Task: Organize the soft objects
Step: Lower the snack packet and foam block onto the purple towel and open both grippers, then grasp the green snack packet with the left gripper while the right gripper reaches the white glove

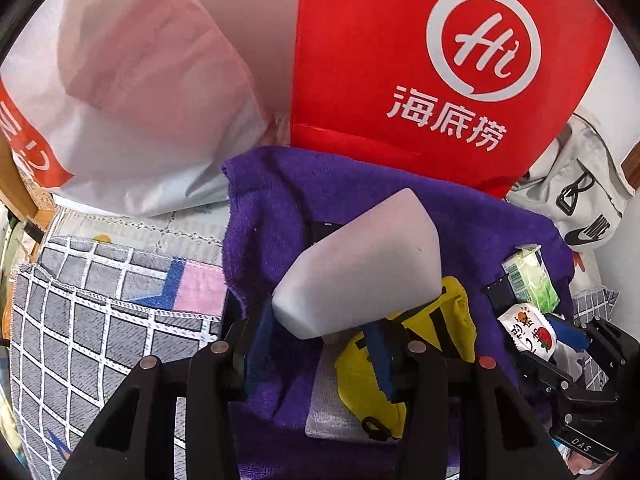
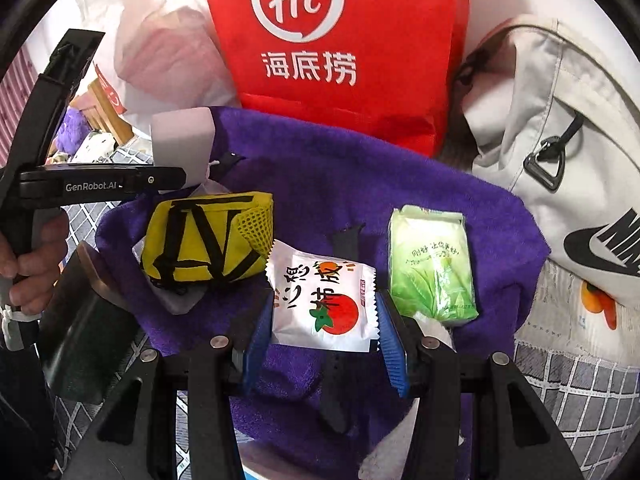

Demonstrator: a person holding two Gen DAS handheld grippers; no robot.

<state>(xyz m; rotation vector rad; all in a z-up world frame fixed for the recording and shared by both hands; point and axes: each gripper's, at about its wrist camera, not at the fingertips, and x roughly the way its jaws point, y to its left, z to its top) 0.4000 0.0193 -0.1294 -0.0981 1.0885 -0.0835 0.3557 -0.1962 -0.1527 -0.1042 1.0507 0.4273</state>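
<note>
A purple towel (image 1: pixel 276 208) (image 2: pixel 340 184) lies spread on the bed. My left gripper (image 1: pixel 320 344) is shut on a white sponge block (image 1: pixel 360 264) and holds it above the towel; the block also shows in the right wrist view (image 2: pixel 182 144). A yellow pouch with black straps (image 1: pixel 368 380) (image 2: pixel 208 240) lies on the towel under it. My right gripper (image 2: pixel 326 340) is shut on a white tissue pack with a red persimmon print (image 2: pixel 324 304) (image 1: pixel 528 332). A green tissue pack (image 2: pixel 432 264) (image 1: pixel 532 280) lies just right of it.
A red Haidilao bag (image 1: pixel 420 60) (image 2: pixel 340 40) stands behind the towel. A white plastic bag (image 1: pixel 140 100) is at the back left. A white Nike backpack (image 2: pixel 560 140) (image 1: pixel 580 200) is at the right. A grey checked blanket (image 1: pixel 100 320) covers the bed.
</note>
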